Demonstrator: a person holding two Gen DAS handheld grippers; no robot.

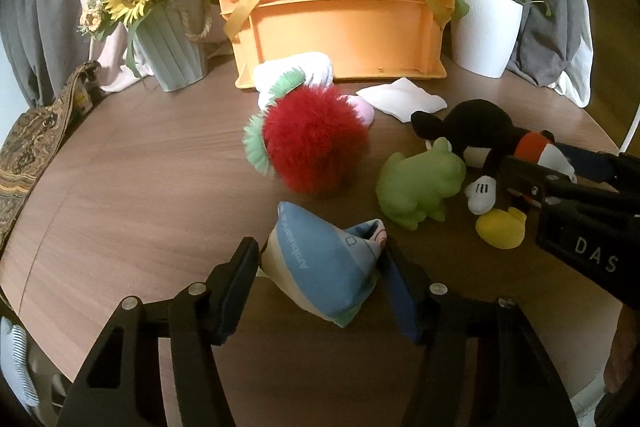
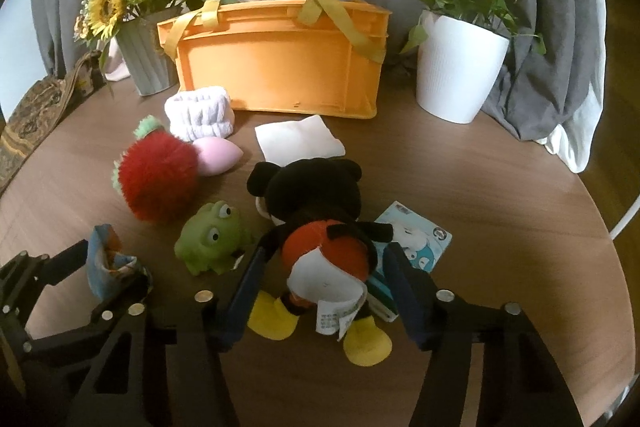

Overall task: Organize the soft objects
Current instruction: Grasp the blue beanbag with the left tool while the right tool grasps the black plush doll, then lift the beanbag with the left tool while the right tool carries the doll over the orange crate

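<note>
A blue and cream beanbag [image 1: 320,267] stands on the round wooden table [image 1: 140,187] between the fingers of my left gripper [image 1: 320,263], whose pads touch both its sides. The right wrist view shows that gripper [image 2: 108,267] and the beanbag [image 2: 108,263] at the lower left. A black mouse plush [image 2: 316,195] with red shorts and yellow shoes lies face down between the fingers of my right gripper [image 2: 326,263]; a thin gap shows beside the right pad. In the left wrist view, the right gripper [image 1: 532,171] reaches in over the plush [image 1: 476,131]. An orange basket [image 1: 340,27] [image 2: 272,67] with yellow handles stands behind.
Loose on the table lie a red fuzzy toy [image 1: 316,143], a green frog [image 1: 420,183], a white headband [image 2: 200,115], a pink piece [image 2: 218,153], a white cloth [image 2: 298,141] and a picture card [image 2: 416,239]. A sunflower pot [image 1: 172,43] and a white plant pot [image 1: 486,31] flank the basket.
</note>
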